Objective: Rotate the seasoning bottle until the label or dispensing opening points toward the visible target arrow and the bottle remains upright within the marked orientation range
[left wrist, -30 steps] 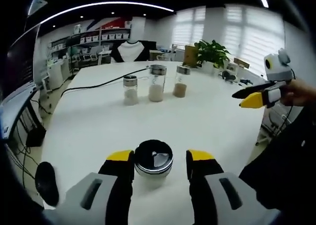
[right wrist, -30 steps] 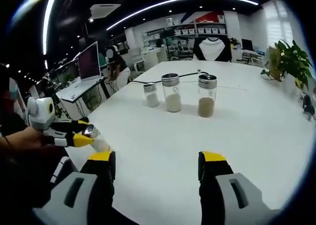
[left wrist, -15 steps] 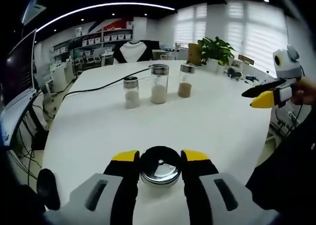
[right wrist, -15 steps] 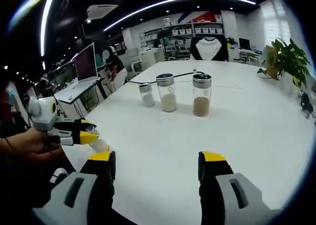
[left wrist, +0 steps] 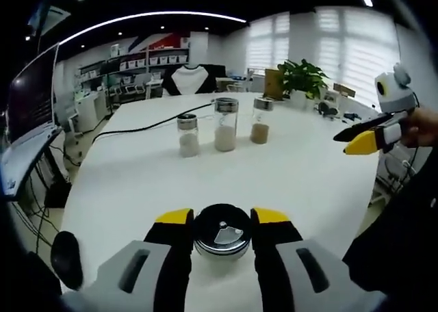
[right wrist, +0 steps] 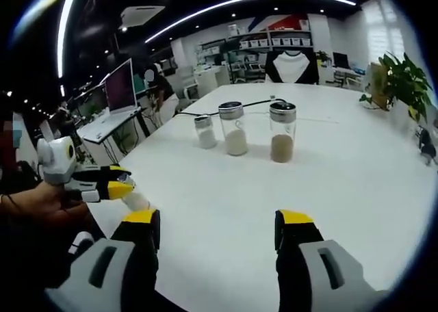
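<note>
A short seasoning bottle [left wrist: 220, 235] with a black-rimmed metal lid stands upright near the white table's [left wrist: 294, 182] front edge. My left gripper [left wrist: 220, 217] is shut on it, its yellow-tipped fingers [left wrist: 174, 219] pressed against both sides of the lid. The right gripper view shows the same left gripper [right wrist: 113, 187] from the side, with the bottle's pale body [right wrist: 137, 201] below its tips. My right gripper [right wrist: 217, 222] hangs open over bare table with nothing between its jaws. It also shows at the right of the left gripper view, off the table edge, as the right gripper [left wrist: 361, 139].
Three lidded glass jars of powder stand in a row mid-table: a short one [left wrist: 187, 135], a tall white-filled one [left wrist: 225, 124] and a brown-filled one [left wrist: 259, 120]. A black cable [left wrist: 150, 124] runs behind them. A potted plant [left wrist: 301, 76] stands at the far right corner.
One second ago my left jaws stood apart around the bottle; they have since shut on its lid. The right gripper has stayed open, and both views have shifted slightly.
</note>
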A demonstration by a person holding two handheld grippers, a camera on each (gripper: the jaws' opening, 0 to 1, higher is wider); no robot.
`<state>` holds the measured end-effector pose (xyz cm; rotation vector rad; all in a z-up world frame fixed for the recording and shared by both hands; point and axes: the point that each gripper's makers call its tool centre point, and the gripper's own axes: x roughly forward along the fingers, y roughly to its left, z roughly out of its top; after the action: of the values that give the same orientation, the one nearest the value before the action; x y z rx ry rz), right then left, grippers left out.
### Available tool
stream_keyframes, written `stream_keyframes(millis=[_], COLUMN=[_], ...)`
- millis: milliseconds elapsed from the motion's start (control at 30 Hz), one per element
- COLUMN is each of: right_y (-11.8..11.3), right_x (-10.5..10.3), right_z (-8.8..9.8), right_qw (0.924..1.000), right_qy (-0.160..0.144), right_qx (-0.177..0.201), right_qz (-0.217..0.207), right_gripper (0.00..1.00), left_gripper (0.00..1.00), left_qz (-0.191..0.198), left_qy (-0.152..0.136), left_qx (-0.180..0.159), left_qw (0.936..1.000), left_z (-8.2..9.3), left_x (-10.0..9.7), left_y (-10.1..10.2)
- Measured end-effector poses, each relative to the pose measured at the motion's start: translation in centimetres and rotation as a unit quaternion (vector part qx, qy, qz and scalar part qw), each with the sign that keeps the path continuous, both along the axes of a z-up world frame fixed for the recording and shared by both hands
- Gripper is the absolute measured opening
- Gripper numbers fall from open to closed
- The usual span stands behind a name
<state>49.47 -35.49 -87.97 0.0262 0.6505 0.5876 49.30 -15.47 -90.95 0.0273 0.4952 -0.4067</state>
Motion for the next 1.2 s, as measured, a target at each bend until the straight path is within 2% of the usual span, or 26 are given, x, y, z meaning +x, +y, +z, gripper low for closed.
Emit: stream_keyframes(millis=[433,667,867,1200], right_y=[1.0,1.1,1.2,1.0], right_x=[-0.1,-0.2,-0.2,-0.4], right_z=[0.1,0.0,0.2,0.1], right_qw=[1.0000,1.0000,1.0000,1.0000], right_qy=[-0.001,0.000,-0.001,0.000], right_qx=[0.004,0.002,-0.001,-0.008], right_qz=[0.001,-0.002,-0.002,-0.002], right_gripper=[0.67,0.67,0.67,0.67], left_gripper=[0.35,0.35,0.35,0.35], left_qz=[0.019,0.027,0.033,0.042], left_qy=[0.001,0.005,0.010,0.012], left_qx=[0.019,0.023,0.022,0.013], left_qw=[0.9996,0.9994,0.9992,0.9990], left_z=[0.8,0.5,-0.2,-0.7], left_x=[0.0,-0.1,0.0,0.1], left_y=[3.2,4.8,5.6,5.8])
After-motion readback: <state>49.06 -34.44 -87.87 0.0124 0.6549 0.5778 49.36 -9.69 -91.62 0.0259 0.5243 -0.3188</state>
